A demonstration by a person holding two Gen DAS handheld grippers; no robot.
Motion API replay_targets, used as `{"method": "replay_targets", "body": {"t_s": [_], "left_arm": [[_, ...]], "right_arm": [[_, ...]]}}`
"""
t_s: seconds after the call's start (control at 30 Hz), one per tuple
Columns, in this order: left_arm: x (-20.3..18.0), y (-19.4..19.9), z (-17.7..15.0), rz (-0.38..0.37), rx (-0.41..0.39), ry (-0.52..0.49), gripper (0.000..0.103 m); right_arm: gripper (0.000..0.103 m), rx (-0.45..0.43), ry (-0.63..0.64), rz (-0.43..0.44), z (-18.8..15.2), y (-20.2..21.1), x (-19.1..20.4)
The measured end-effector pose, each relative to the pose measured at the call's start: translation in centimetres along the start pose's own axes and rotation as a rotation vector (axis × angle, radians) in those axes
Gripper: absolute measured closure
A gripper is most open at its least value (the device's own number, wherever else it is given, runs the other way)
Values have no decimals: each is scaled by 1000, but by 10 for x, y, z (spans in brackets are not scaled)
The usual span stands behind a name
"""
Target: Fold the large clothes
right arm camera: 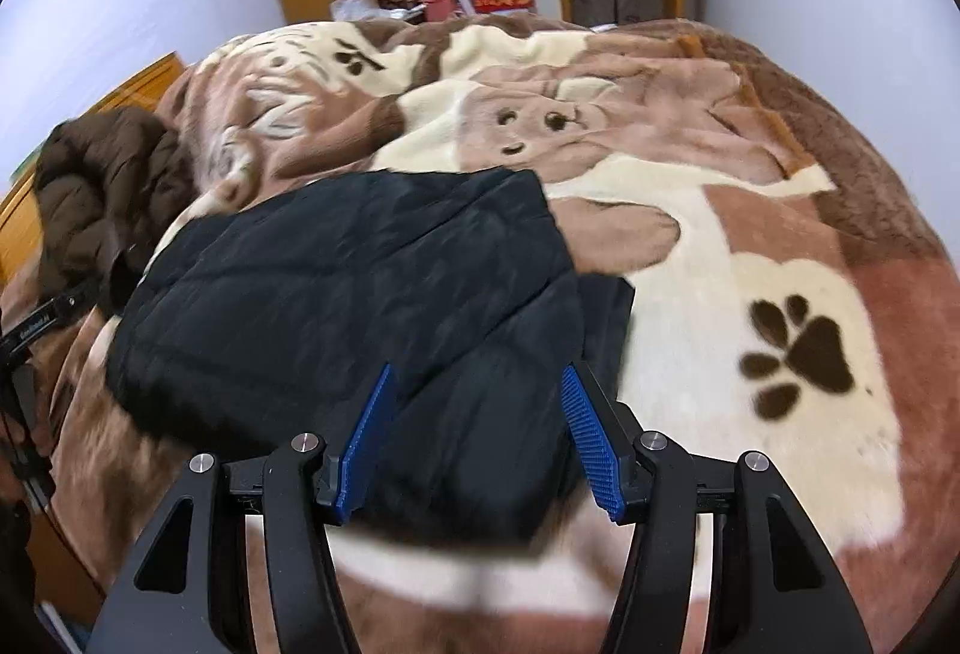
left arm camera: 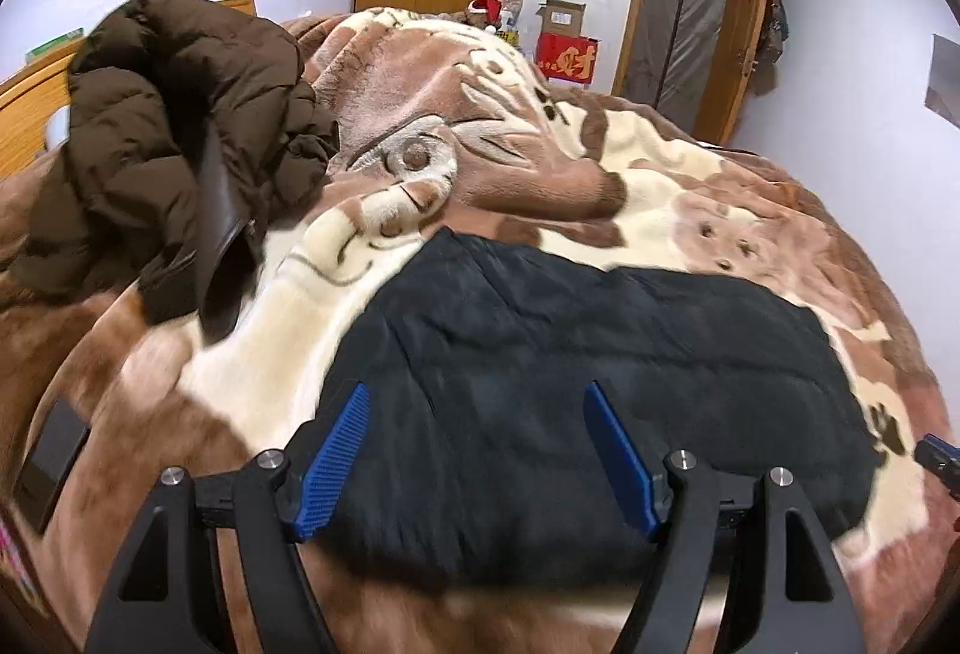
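The black quilted padded jacket [left arm camera: 570,372] lies folded into a flat block on the plush brown-and-cream animal-print blanket [right arm camera: 780,246] covering the bed, close to its near edge. Both claws hang over it, left claw [left arm camera: 477,456] and right claw [right arm camera: 477,438], jaws spread wide with nothing between them. The crumpled brown puffer coat [left arm camera: 174,132] sits toward the bed's far left corner; it looks next, best gripped at the shoulders and spread flat first.
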State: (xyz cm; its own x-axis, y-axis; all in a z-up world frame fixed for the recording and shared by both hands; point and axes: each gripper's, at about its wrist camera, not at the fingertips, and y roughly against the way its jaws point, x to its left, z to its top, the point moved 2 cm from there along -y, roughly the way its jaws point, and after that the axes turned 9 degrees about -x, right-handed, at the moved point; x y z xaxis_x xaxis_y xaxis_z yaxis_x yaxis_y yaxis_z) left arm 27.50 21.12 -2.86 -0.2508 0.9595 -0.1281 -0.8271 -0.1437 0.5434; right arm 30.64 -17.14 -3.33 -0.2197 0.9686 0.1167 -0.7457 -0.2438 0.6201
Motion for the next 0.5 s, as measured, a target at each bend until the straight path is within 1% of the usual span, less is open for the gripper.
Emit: {"method": "replay_targets", "body": {"t_s": [0.1, 0.23, 0.5], "left_arm": [[-18, 39, -19, 9, 20, -33, 27], [-39, 86, -46, -9, 43, -51, 27], [-66, 163, -71, -28, 22, -49, 27]], "right_arm": [[44, -3, 17, 21, -13, 26, 14], [44, -14, 42, 45, -33, 65, 31], [44, -50, 80, 77, -62, 126, 52]]}}
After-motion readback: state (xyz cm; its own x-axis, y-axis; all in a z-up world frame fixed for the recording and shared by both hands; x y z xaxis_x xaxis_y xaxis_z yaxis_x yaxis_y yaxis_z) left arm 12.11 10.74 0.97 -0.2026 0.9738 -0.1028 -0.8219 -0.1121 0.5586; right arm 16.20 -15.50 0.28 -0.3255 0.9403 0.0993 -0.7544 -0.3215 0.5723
